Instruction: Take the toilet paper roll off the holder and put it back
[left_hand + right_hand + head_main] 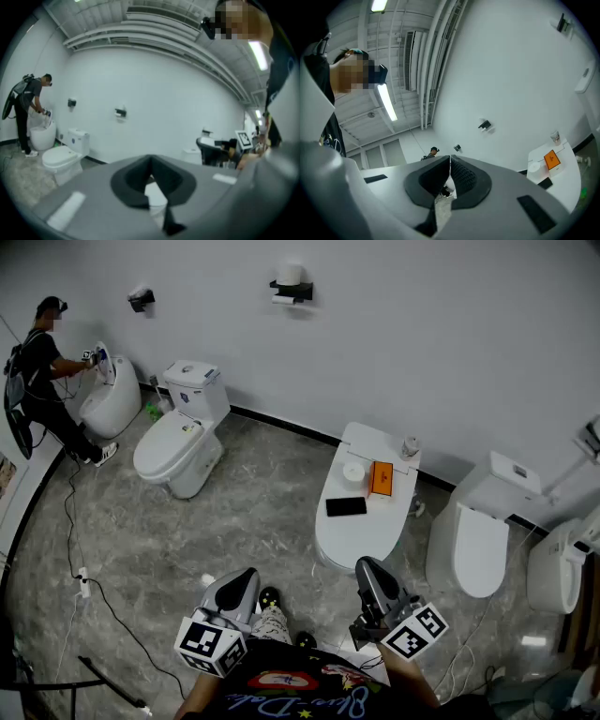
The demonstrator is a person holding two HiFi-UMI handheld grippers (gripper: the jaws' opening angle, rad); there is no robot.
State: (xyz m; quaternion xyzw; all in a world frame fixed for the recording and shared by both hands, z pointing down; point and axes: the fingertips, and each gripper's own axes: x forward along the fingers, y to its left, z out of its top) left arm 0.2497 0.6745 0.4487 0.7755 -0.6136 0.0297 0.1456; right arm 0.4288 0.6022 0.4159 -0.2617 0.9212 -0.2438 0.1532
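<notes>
White toilet paper roll (291, 275) is sitting on its holder (292, 292) high on the far wall, well away. The left gripper (246, 577) and right gripper (367, 568) are waiting at the person's waist, jaws pressed together and empty, probably because the approach is not yet begun.

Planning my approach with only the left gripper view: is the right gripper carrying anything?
Observer: No; the right gripper has its jaws together, nothing between them.
Operator: Is the roll on its holder?
Observer: Yes, the head view shows a white toilet paper roll sitting atop the black wall holder.
Operator: What's near my feet?
Observer: A white toilet stands just ahead, an orange box and a black phone on its top.
</notes>
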